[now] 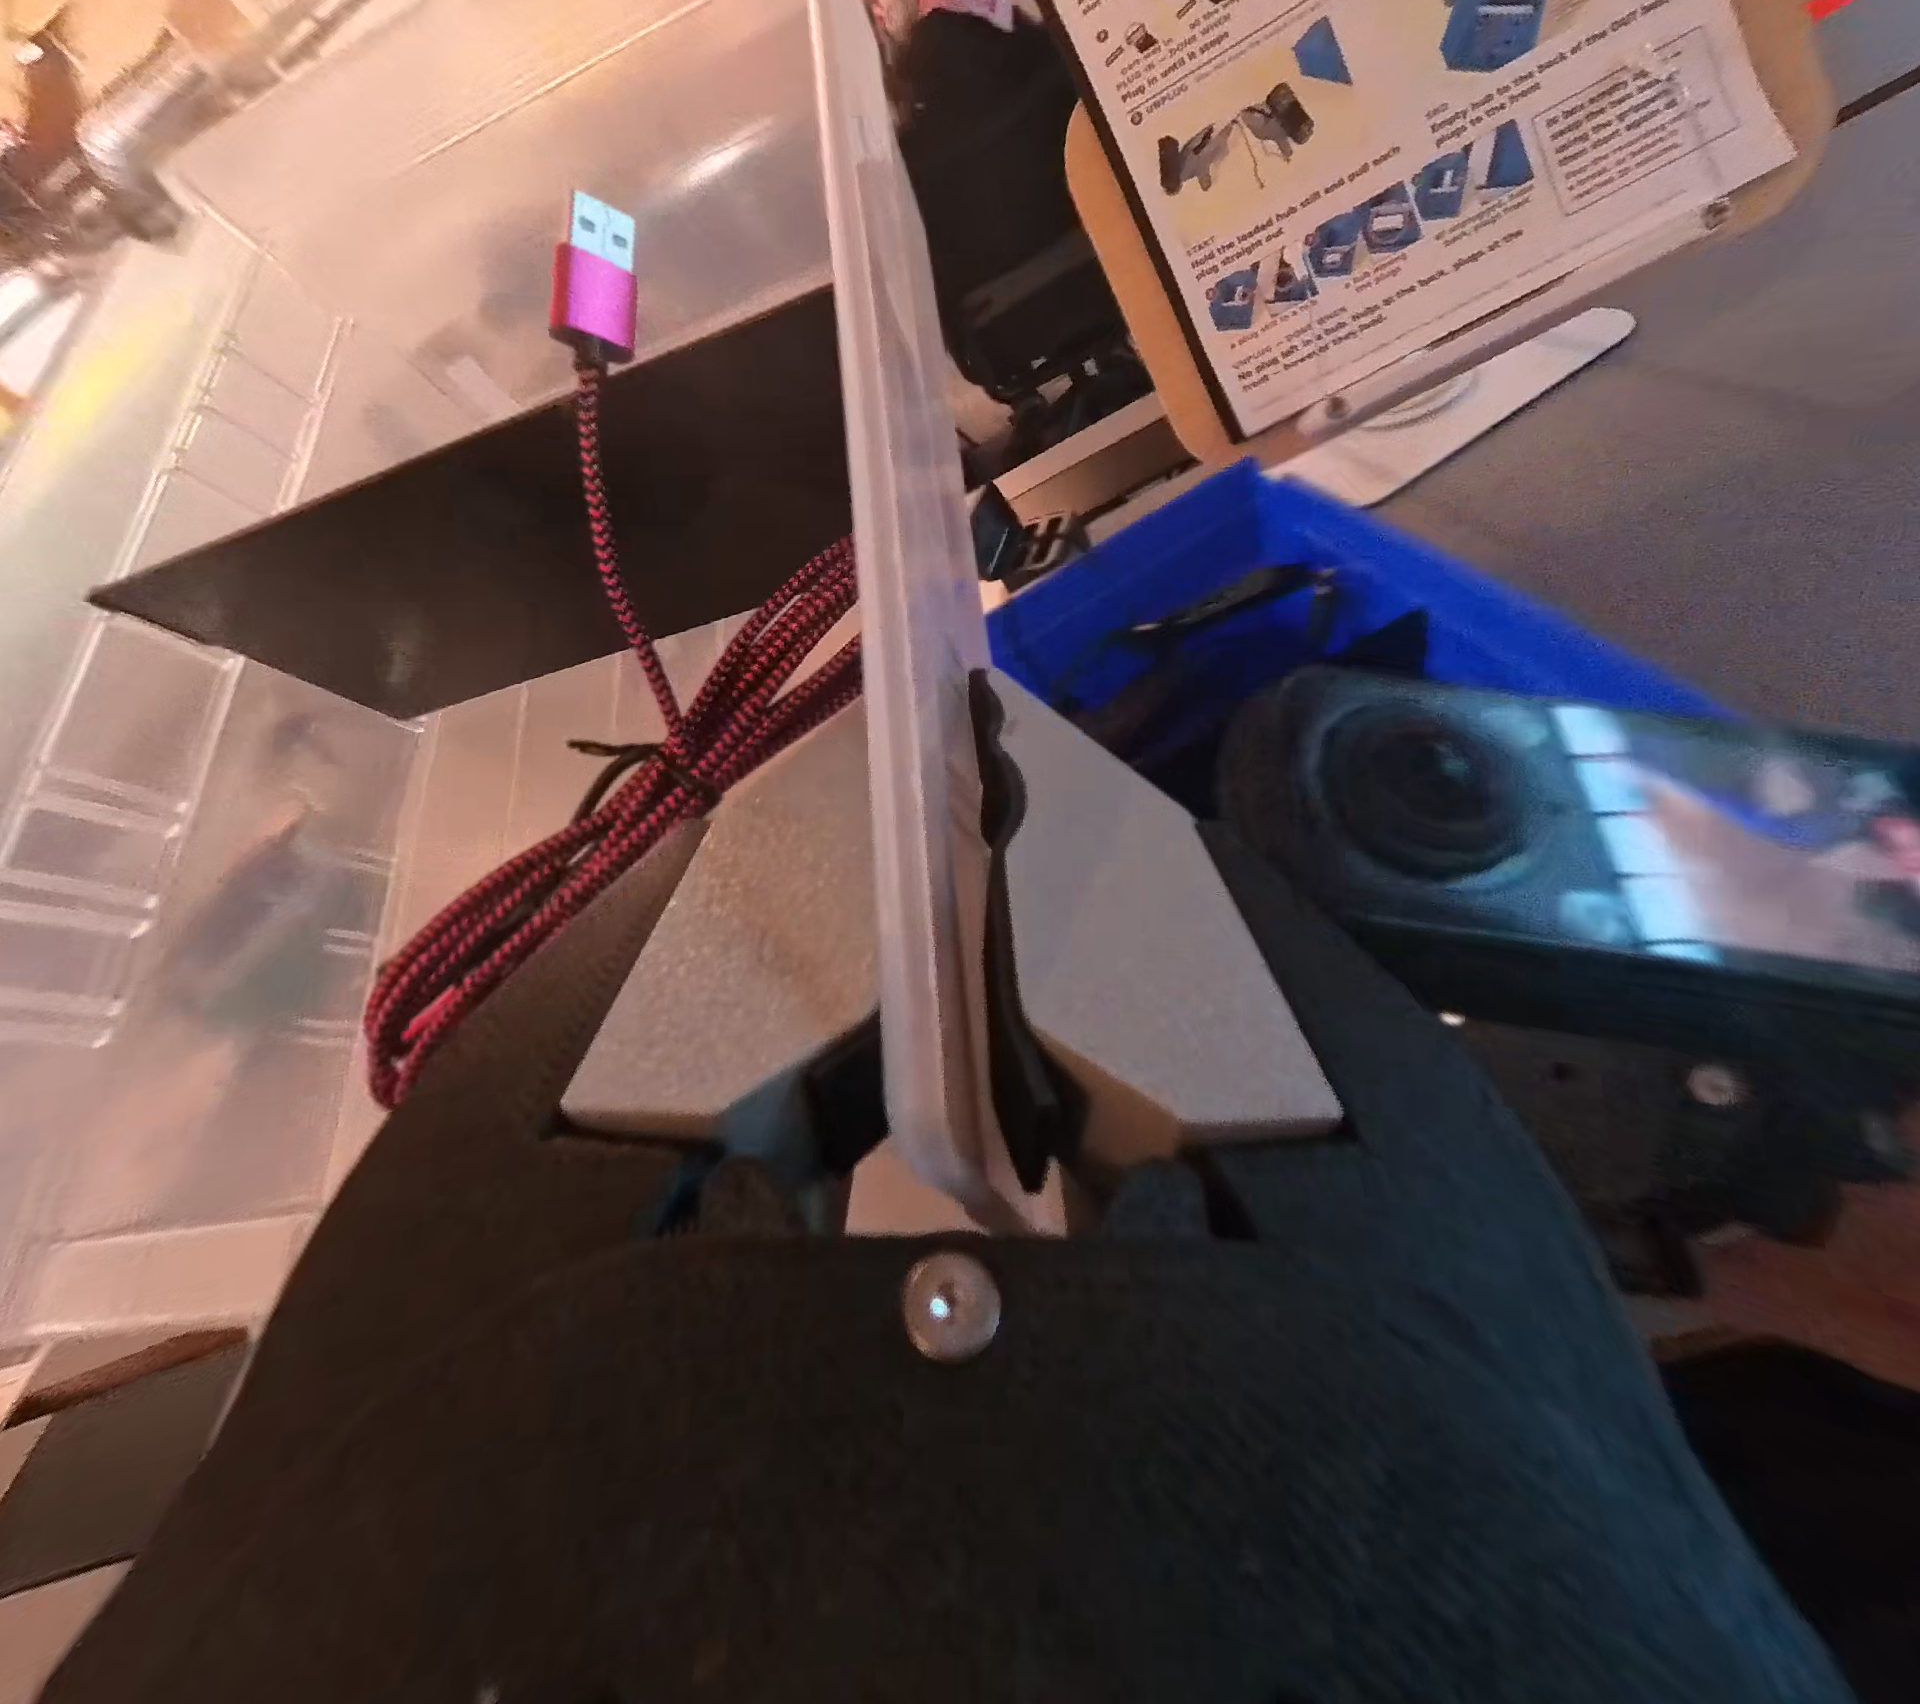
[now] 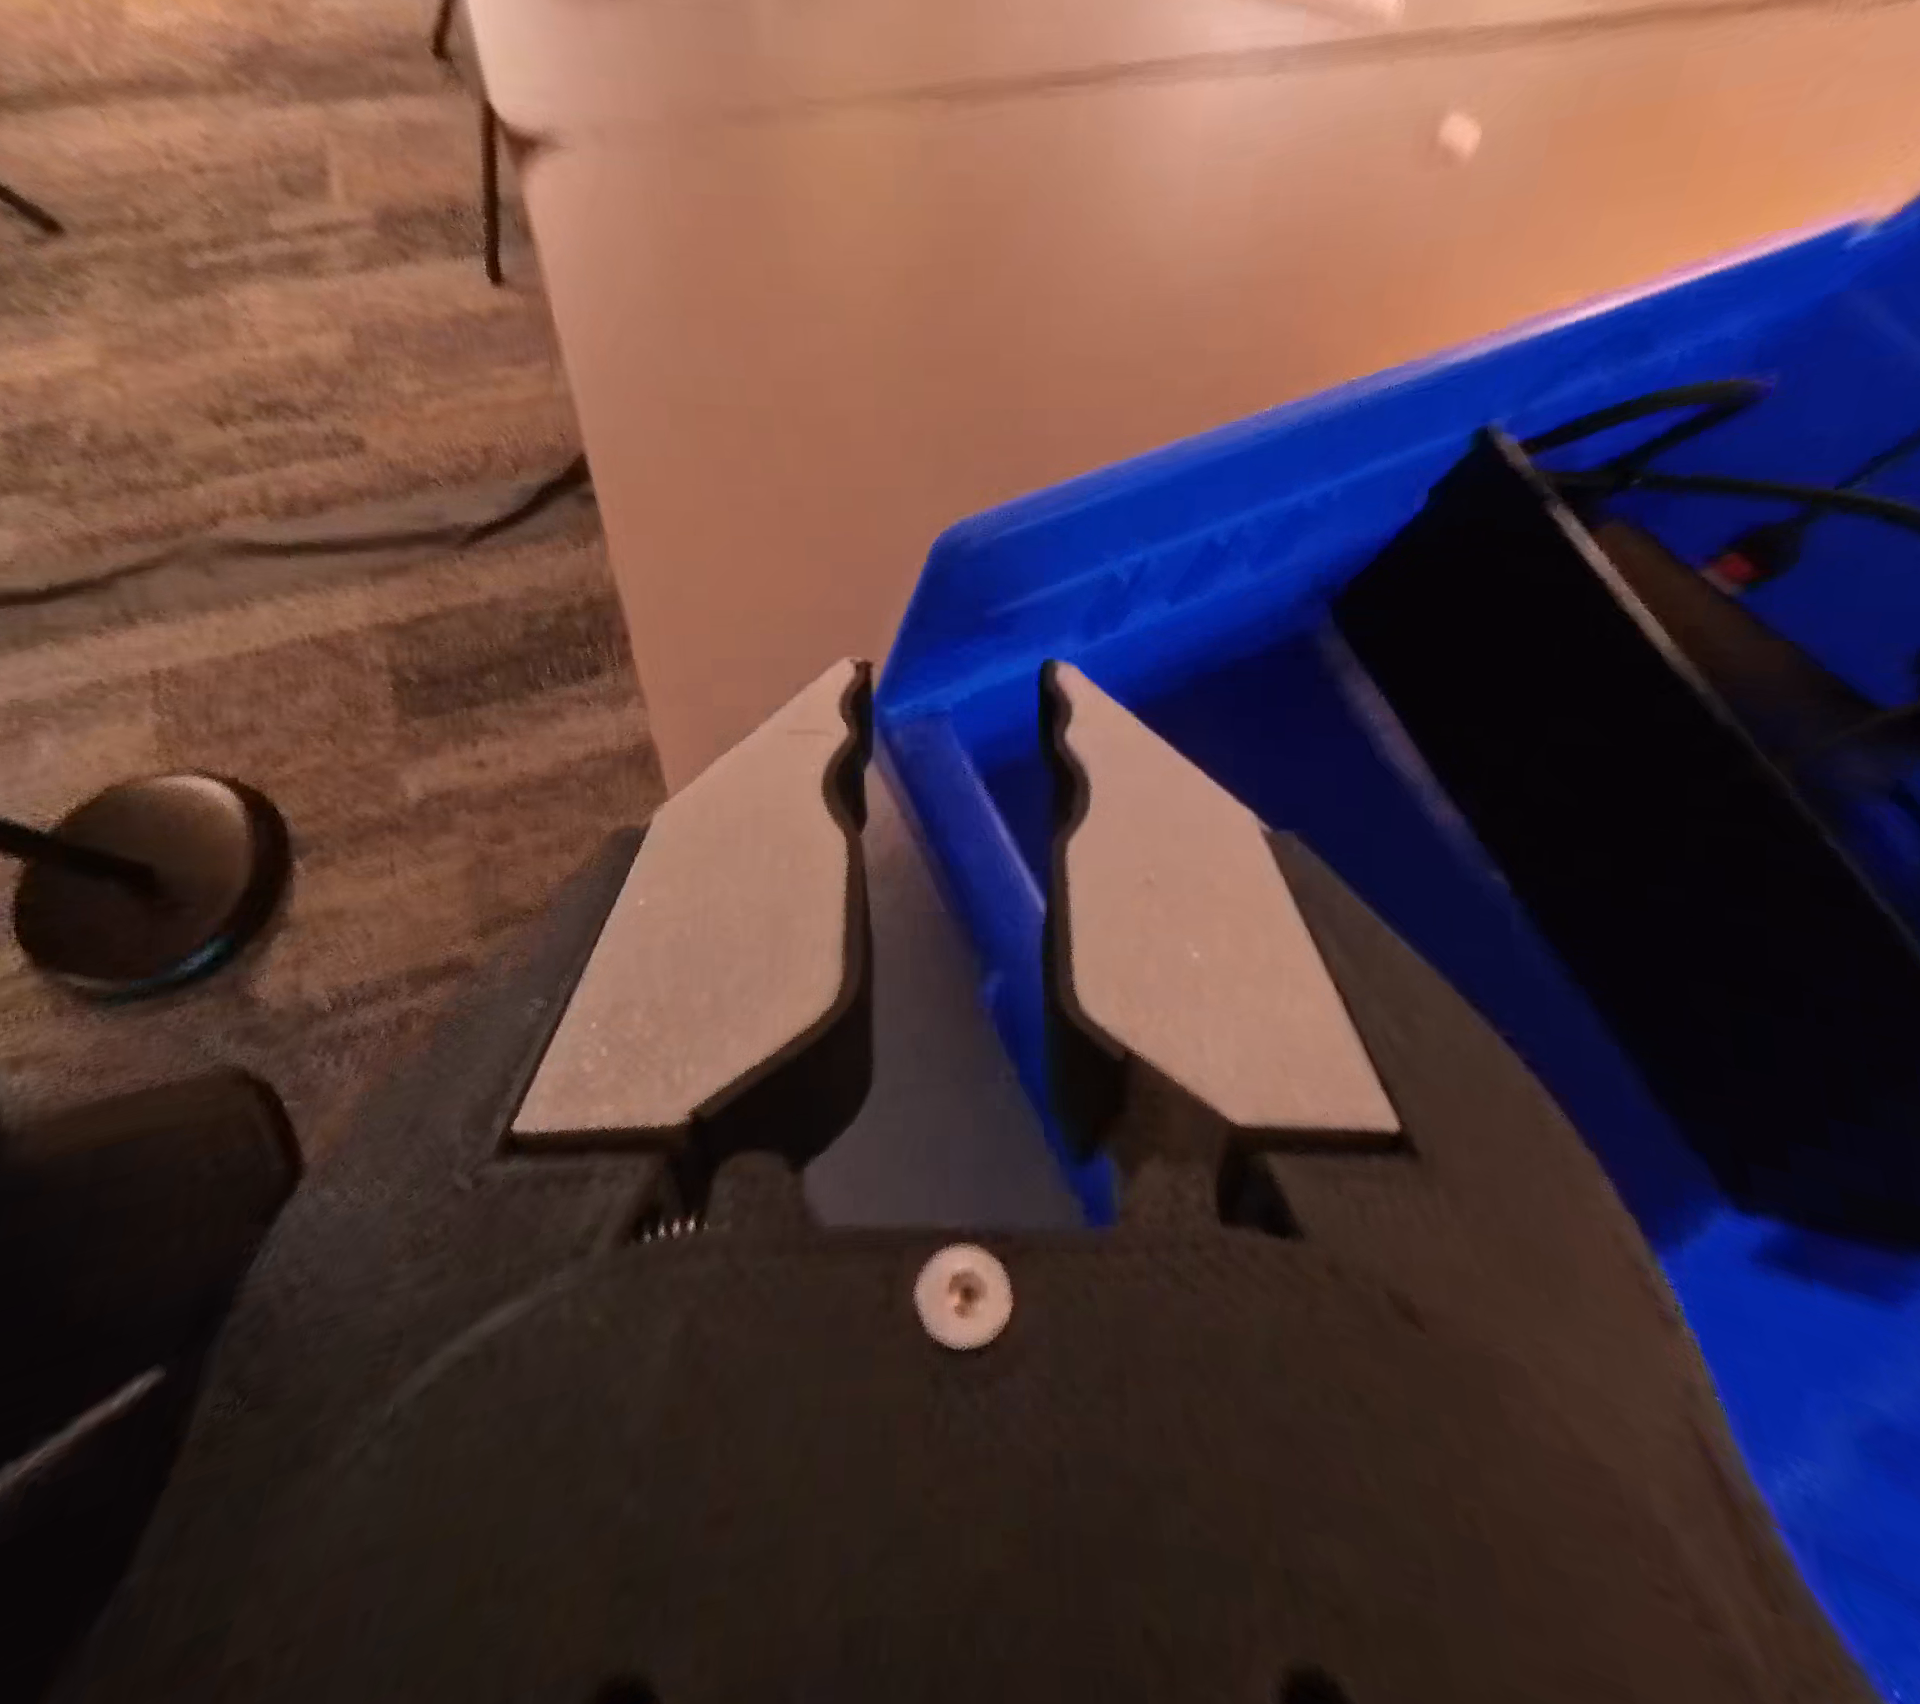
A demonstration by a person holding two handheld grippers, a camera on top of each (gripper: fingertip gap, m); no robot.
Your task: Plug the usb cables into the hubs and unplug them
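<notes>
My left gripper (image 1: 940,823) is shut on a long thin white slab (image 1: 883,428), seen edge-on; I cannot tell whether it is a hub. A pink and black braided USB cable (image 1: 623,844) hangs left of it, tied in a bundle, with its pink plug (image 1: 592,283) free and pointing up. My right gripper (image 2: 956,678) is open. A wall of the blue bin (image 2: 1195,574) lies in the gap between its fingers. The bin, also in the left wrist view (image 1: 1247,532), holds a black divider (image 2: 1579,781) and black cables (image 2: 1662,428). The right gripper's camera (image 1: 1455,823) hovers over the bin.
An instruction sheet on a stand (image 1: 1351,96) is behind the bin. A person (image 1: 966,127) sits farther back. A frosted panel (image 1: 468,148) fills the left side. A pale box (image 2: 1039,252) stands beyond the bin, and a round cable hole (image 2: 145,885) is in the wood-look desk (image 2: 260,304). Across from one pair of fingers to the other is roughly 20 cm.
</notes>
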